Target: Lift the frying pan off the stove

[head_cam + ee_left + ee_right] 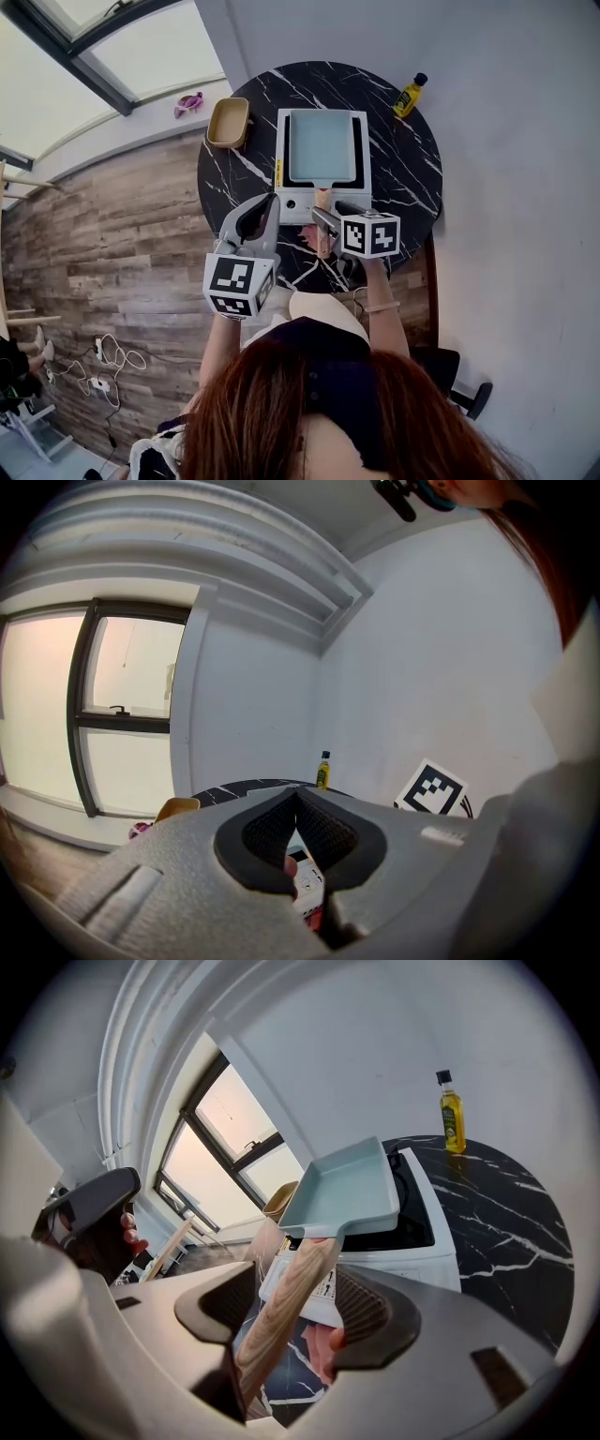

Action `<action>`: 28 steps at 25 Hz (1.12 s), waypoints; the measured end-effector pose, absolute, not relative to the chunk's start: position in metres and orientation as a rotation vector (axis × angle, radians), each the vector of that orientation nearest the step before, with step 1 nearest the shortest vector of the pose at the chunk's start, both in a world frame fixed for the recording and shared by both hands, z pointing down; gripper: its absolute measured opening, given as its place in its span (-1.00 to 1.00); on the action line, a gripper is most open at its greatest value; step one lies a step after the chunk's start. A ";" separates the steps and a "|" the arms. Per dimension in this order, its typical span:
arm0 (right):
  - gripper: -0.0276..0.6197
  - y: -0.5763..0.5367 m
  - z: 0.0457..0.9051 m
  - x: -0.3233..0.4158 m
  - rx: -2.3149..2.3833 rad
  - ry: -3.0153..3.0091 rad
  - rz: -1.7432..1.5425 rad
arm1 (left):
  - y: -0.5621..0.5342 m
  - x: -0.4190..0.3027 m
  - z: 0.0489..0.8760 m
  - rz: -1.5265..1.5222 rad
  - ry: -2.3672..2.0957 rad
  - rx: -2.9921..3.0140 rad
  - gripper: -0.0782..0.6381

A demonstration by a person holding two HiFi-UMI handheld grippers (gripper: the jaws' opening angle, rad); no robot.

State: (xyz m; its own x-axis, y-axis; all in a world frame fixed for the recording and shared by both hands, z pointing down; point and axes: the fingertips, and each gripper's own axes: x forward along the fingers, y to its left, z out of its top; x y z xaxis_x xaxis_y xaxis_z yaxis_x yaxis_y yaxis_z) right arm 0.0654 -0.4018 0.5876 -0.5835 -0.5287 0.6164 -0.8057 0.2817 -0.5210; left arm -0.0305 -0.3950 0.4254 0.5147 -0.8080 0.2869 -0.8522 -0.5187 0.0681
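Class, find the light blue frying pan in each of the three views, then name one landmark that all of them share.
Head view: frying pan at top centre, on the stove.
Left gripper view: not in it.
Right gripper view: frying pan at centre, its wooden handle running down toward the camera.
Shared landmark: the yellow bottle.

Daylight pours through the large dark-framed window (131, 677), blown out to near white at the left of the left gripper view and at the upper left of the head view. White walls are evenly lit; shadows stay faint. The round black marble tabletop (412, 169) carries only a mild sheen. Both gripper views bulge heavily, with black corners. The right gripper (295, 1302), close to its lens, is soft; the pale blue square frying pan (347, 1190) beyond is crisp.
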 end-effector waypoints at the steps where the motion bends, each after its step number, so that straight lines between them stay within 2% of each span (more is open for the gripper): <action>1: -0.06 -0.402 0.591 0.065 1.206 -2.228 1.214 | -0.396 -0.030 0.426 0.328 -1.419 2.552 -0.75; 18: 0.05 -0.405 0.623 0.051 1.009 -2.191 1.492 | -0.414 -0.024 0.440 0.377 -1.415 2.525 -0.75; 24: 0.03 -0.403 0.626 0.042 0.922 -2.193 1.591 | -0.416 -0.025 0.442 0.389 -1.426 2.513 -0.75; 28: -0.10 -0.401 0.628 0.036 0.883 -2.195 1.646 | -0.417 -0.026 0.442 0.393 -1.431 2.508 -0.75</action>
